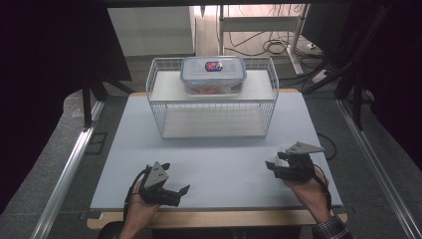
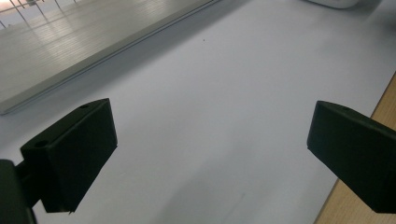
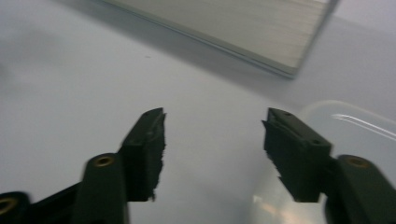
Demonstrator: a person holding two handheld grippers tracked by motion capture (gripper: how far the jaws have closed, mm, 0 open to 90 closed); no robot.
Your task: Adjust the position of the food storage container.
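A pale grey table top (image 1: 214,159) is lying under both tongs, with dark floor and cables around it. Ahead of the tongs, a white wire basket (image 1: 213,94) is standing at the far side, carrying a lidded plastic box (image 1: 213,74) on its upper shelf.

The person's hands are coming in from the near edge. The left gripper (image 1: 171,191) is resting low near that edge, its jaws standing wide apart over bare table in the left gripper view, gripping nothing.

The right gripper (image 1: 276,162) is sitting near the right edge, jaws about half apart and empty. A clear plastic container (image 3: 348,135) is lying just beside its right-hand jaw; whether they are touching is hard to tell through the blur.
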